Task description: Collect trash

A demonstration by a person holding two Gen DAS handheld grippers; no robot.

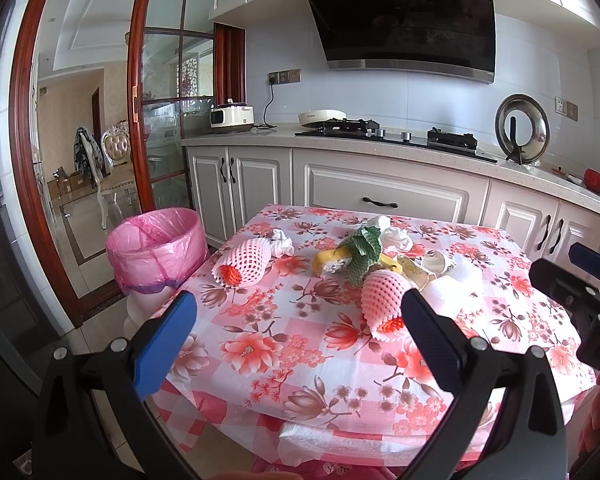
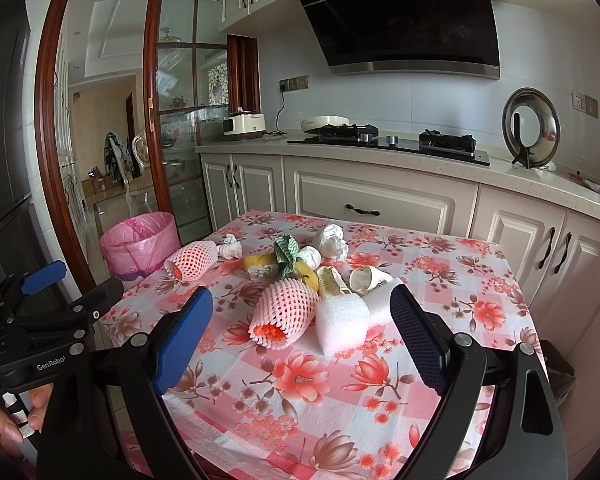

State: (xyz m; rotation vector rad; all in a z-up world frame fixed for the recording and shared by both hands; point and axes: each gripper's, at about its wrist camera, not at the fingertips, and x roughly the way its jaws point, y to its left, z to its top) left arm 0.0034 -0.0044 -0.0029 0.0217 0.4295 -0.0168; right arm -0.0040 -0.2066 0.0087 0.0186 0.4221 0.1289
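Trash lies piled on a floral tablecloth [image 1: 308, 344] [image 2: 340, 392]: two pink foam fruit nets [image 1: 244, 264] [image 1: 382, 300] [image 2: 190, 266] [image 2: 286, 312], a banana peel [image 1: 332, 262] [image 2: 260, 266], green wrapping [image 1: 364, 254] [image 2: 286, 252], crumpled white tissues [image 1: 282, 244] [image 2: 332, 242], a white foam block [image 2: 342, 320] and a broken cup [image 2: 366, 278]. A bin with a pink liner [image 1: 156, 248] [image 2: 140, 242] stands left of the table. My left gripper [image 1: 300, 336] is open over the near left corner. My right gripper [image 2: 302, 336] is open, short of the near net and foam block.
Behind the table runs a counter with white cabinets [image 1: 380, 196], a gas hob [image 1: 392, 134], a white cooker [image 1: 232, 118] and a pot lid on a stand [image 1: 522, 130]. A glass sliding door [image 1: 164, 120] opens left. A hand [image 2: 16, 420] holds the left gripper's handle.
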